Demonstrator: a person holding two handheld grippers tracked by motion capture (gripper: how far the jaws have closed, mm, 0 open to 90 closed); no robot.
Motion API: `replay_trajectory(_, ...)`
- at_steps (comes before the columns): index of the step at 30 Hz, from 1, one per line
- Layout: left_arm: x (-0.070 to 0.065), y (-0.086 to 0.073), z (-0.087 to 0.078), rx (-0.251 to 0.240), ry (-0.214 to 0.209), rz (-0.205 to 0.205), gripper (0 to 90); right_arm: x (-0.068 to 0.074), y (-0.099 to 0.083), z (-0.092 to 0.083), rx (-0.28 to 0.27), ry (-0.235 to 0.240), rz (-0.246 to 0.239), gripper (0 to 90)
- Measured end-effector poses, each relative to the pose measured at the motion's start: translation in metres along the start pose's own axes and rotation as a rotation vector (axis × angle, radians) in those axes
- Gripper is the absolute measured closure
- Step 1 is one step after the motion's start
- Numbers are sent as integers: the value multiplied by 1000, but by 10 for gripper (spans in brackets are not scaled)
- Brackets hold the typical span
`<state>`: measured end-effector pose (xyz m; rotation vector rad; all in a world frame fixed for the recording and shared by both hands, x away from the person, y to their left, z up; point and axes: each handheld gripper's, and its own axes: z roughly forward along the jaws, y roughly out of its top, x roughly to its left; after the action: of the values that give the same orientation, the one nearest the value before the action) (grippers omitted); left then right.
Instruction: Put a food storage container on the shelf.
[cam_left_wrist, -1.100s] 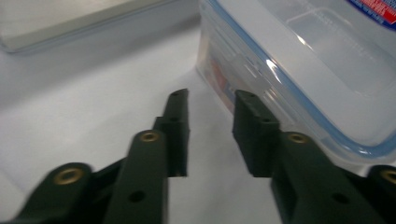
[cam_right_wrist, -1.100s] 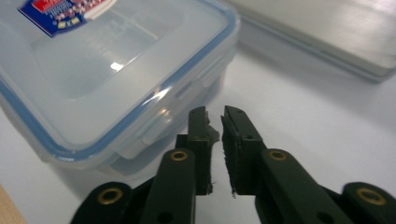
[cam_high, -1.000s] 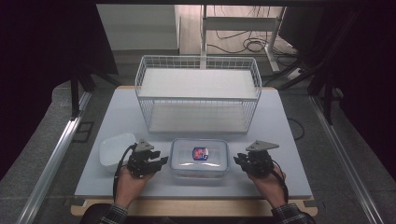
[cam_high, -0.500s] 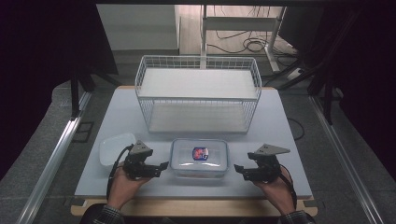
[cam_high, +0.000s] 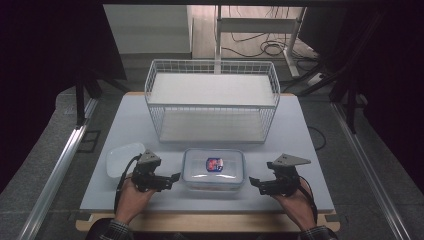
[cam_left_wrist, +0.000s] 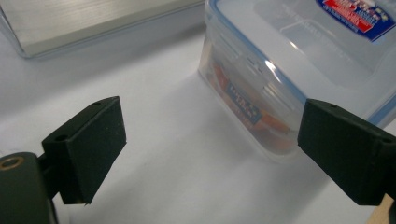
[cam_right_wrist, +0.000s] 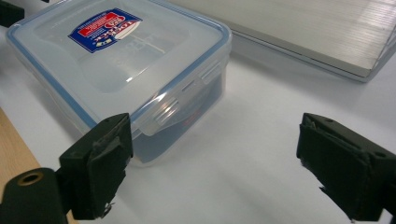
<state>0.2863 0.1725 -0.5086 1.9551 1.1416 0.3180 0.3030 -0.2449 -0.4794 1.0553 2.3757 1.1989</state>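
A clear plastic box (cam_high: 214, 169) with a blue-rimmed lid and a red and blue label stands at the front middle of the white table top. My left gripper (cam_high: 172, 179) lies just left of it, pointing at its side, with a small gap. Its jaws have just been opening and stand wide with nothing between them (cam_left_wrist: 210, 135); the box (cam_left_wrist: 289, 70) sits ahead to the right. My right gripper (cam_high: 254, 182) lies right of the box, apart from it. Its jaws have also just been opening, and only bare table lies between them (cam_right_wrist: 215, 154); the box (cam_right_wrist: 121, 60) sits ahead to the left.
A white wire basket (cam_high: 212, 100) with a pale shelf stands behind the box at mid table. A white oval dish (cam_high: 122, 159) lies behind my left gripper. The table's wooden front edge (cam_high: 200, 220) runs just under both hands.
Both grippers have drawn back from the box's two short sides, the right one more, shifting right. Their jaws stand wider than a second ago. The box has not moved.
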Motion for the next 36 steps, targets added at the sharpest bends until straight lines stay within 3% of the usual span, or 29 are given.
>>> replay_trajectory(4, -3, 1, -1, -23, -11, 61, 88, 4, 2, 2, 2, 4, -18, 77)
replay_trajectory(6, -4, 3, -1, -15, -21, 73, 98, 6, 4, 3, -1, 8, -22, 71)
replay_trajectory(8, -5, 4, -1, -16, -25, 62, 99, 7, 5, 4, -4, 8, -23, 71)
replay_trajectory(9, -5, 8, -2, -1, -29, 31, 117, 9, 8, 6, 4, 12, -17, 65)
replay_trajectory(11, -7, 14, -3, 1, -33, 9, 126, 11, 11, 8, 11, 22, -8, 46)
replay_trajectory(17, -16, 28, 3, 41, -57, 37, 63, 18, 25, 12, 25, 38, -7, 14)
replay_trajectory(22, -19, 36, 14, 95, -84, 58, 64, 18, 31, 20, 61, 61, -1, 15)
replay_trajectory(23, -19, 40, 20, 109, -112, 44, 61, 17, 34, 28, 78, 79, 10, 18)
replay_trajectory(26, -17, 42, 25, 119, -129, 27, 72, 15, 35, 34, 91, 93, 26, 24)
replay_trajectory(27, -15, 44, 31, 132, -152, 10, 73, 13, 36, 42, 115, 122, 46, 29)
replay_trajectory(28, -15, 44, 31, 132, -152, 10, 69, 13, 36, 42, 115, 122, 46, 29)
replay_trajectory(29, -12, 44, 34, 135, -178, -12, 69, 12, 36, 45, 122, 131, 53, 29)
replay_trajectory(30, -10, 45, 39, 140, -220, -37, 66, 8, 34, 52, 147, 166, 80, 31)
replay_trajectory(31, -10, 45, 39, 140, -220, -37, 64, 8, 34, 52, 147, 166, 80, 31)
replay_trajectory(32, -8, 44, 43, 150, -262, -54, 59, 4, 33, 58, 159, 217, 132, 31)
replay_trajectory(33, -8, 44, 46, 166, -290, -58, 51, 3, 33, 60, 163, 234, 147, 31)
replay_trajectory(36, -10, 42, 53, 190, -331, -71, 0, 1, 33, 67, 185, 290, 184, 24)
